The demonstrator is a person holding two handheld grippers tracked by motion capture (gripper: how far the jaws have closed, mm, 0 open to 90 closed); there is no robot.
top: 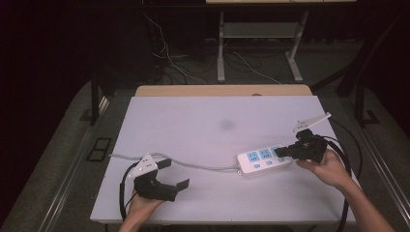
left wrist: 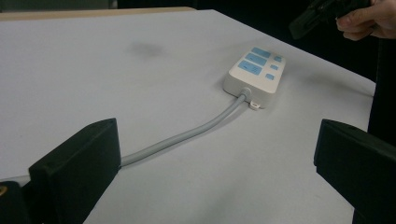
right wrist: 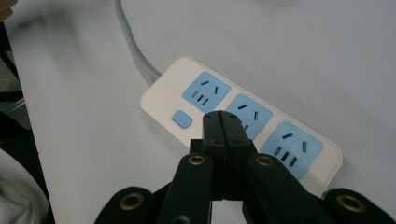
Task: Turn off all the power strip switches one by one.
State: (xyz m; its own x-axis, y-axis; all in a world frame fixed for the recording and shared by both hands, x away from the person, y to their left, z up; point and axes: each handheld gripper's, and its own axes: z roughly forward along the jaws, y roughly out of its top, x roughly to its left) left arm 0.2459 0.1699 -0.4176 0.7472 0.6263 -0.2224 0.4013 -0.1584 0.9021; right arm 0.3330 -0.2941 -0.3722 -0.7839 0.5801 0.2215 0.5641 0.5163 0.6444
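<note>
Power strip: one, three blue sockets | left tool: jaws apart | right tool: jaws together, empty

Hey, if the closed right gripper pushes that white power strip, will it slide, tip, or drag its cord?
The power strip lies flat and low on the smooth white table, so it would probably slide rather than tip. Its grey cord curves loosely, so it looks flexible and would likely trail or swing the strip. The right gripper, jaws together, could likely nudge it.
</note>
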